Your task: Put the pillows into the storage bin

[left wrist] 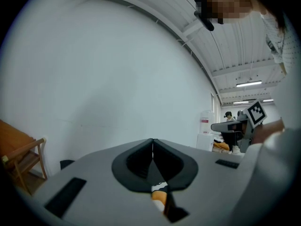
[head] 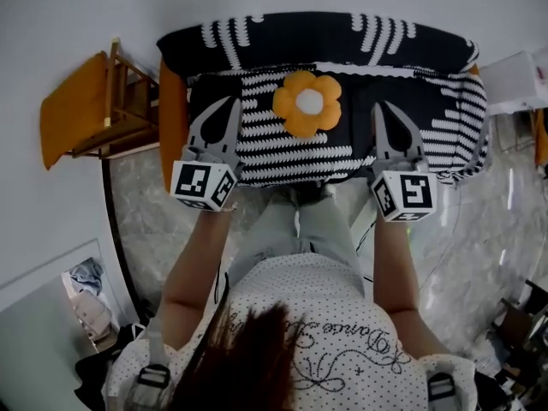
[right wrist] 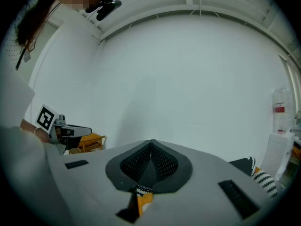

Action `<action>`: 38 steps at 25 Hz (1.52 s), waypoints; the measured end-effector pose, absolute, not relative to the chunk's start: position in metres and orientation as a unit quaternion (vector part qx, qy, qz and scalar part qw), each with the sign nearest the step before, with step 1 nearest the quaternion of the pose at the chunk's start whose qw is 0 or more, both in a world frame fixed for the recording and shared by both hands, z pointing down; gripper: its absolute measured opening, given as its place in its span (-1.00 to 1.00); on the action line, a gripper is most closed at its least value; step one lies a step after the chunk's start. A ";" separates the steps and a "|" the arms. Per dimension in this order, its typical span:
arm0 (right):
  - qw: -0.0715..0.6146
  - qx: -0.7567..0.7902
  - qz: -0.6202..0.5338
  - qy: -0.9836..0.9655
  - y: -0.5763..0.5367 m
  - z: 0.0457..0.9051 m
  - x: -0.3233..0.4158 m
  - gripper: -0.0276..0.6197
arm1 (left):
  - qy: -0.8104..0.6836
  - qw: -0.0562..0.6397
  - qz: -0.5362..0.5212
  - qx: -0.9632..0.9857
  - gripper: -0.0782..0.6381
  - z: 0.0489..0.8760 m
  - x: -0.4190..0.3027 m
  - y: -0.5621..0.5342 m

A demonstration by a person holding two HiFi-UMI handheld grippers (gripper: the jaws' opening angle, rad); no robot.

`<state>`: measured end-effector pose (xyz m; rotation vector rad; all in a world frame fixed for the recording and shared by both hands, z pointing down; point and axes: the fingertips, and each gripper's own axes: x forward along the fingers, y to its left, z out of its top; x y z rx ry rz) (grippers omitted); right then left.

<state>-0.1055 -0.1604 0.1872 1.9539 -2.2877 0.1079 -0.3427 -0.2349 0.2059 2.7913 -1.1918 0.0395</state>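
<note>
**Head view:** A person stands over what looks like the orange storage bin [head: 172,118]. The left gripper [head: 228,103] and right gripper [head: 382,108] lie level over the two ends of a black-and-white striped pillow [head: 342,148] bearing an orange flower [head: 308,103]. A darker pillow [head: 291,37] sits just behind. The striped pillow appears to rest across the bin's mouth, not sunk in.

**Left gripper view:** The jaws are pressed together with nothing between the tips. A bare wall [left wrist: 94,79] is ahead, and a sliver of orange and stripes shows below.

**Right gripper view:** The jaws are likewise closed on nothing, and the tips face the wall.

The step in hand seems to be seating this pillow. The next move likely calls for pressing down evenly at both ends, or opening the jaws to take its edges.
</note>
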 end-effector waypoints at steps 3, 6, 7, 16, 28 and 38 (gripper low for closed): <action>0.063 0.638 0.045 -0.766 -0.178 0.196 -0.100 -0.87 | -0.403 0.064 0.015 0.913 -0.77 0.216 -0.338 -0.245; 0.056 0.621 0.055 -0.780 -0.199 0.206 -0.092 -0.86 | -0.412 0.073 0.015 0.908 -0.77 0.223 -0.326 -0.256; 0.053 0.615 0.059 -0.785 -0.208 0.209 -0.089 -0.86 | -0.416 0.074 0.016 0.906 -0.76 0.224 -0.320 -0.261; 0.076 0.559 0.100 -0.820 -0.281 0.264 -0.030 -0.84 | -0.466 0.084 0.009 0.881 -0.77 0.237 -0.263 -0.324; 0.123 0.518 0.208 -0.821 -0.316 0.416 -0.007 -0.81 | -0.495 0.127 0.059 0.858 -0.76 0.344 -0.233 -0.366; 0.153 0.487 0.316 -0.800 -0.307 0.614 -0.019 -0.60 | -0.483 0.143 0.074 0.861 -0.76 0.473 -0.231 -0.394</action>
